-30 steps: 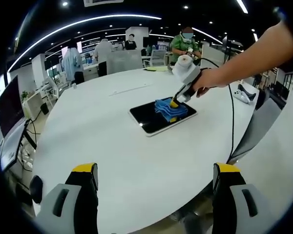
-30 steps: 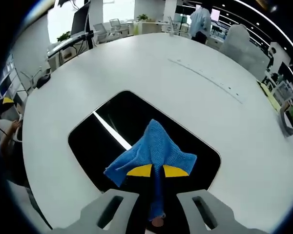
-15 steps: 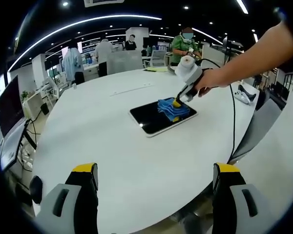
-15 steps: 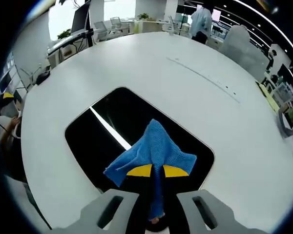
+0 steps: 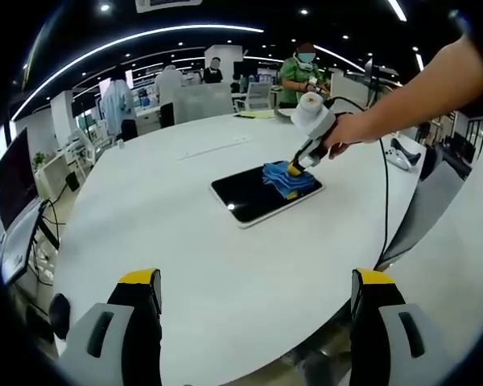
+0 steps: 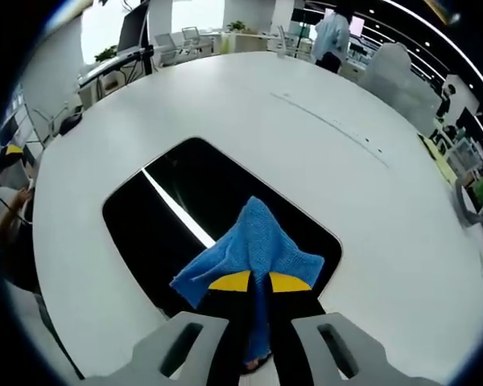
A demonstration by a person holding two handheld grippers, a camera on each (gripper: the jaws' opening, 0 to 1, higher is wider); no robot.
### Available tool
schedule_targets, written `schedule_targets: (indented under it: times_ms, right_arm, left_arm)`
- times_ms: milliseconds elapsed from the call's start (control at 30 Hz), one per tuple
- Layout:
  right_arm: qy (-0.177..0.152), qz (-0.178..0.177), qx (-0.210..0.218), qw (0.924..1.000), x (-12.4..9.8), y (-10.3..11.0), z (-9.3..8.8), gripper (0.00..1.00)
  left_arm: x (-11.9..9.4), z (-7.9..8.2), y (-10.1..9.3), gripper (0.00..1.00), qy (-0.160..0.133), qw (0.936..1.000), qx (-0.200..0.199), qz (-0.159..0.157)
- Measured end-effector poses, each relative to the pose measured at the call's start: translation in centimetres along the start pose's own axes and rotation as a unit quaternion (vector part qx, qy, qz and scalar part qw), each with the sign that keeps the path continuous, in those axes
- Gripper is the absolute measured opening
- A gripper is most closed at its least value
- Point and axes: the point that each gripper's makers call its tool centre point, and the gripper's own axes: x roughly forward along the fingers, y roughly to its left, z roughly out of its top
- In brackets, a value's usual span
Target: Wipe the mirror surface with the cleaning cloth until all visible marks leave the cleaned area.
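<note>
A dark rectangular mirror (image 5: 253, 193) (image 6: 185, 213) lies flat on the round white table (image 5: 185, 241) (image 6: 322, 153). A blue cleaning cloth (image 5: 288, 178) (image 6: 253, 241) rests on the mirror's right end. My right gripper (image 6: 259, 281) (image 5: 294, 169) is shut on the blue cloth and presses it onto the glass; a hand holds this gripper in the left gripper view. My left gripper (image 5: 253, 281) hangs open over the table's near edge, well short of the mirror, with nothing between its yellow-tipped fingers (image 5: 141, 277).
Several people (image 5: 304, 72) stand by desks beyond the far side of the table. A monitor (image 5: 16, 173) sits at the left. A black cable (image 5: 381, 201) trails from the right gripper over the table's right edge.
The right gripper has slid the blue cloth a little farther toward the mirror's far right end. The left gripper has stayed put.
</note>
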Motion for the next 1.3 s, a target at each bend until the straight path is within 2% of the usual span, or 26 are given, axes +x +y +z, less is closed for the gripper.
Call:
schedule_targets:
  times_ms: [267, 1300]
  right_arm:
    - [-0.003, 0.0, -0.002, 1.0, 0.5, -1.2, -0.1, 0.02]
    - [0.003, -0.015, -0.002, 0.9999, 0.0, -3.7, -1.8, 0.02]
  left_arm:
    - [0.0, 0.3, -0.1, 0.99, 0.002, 1.0, 0.007, -0.002]
    - [0.9, 0.7, -0.3, 0.99, 0.004, 0.9999, 0.011, -0.008]
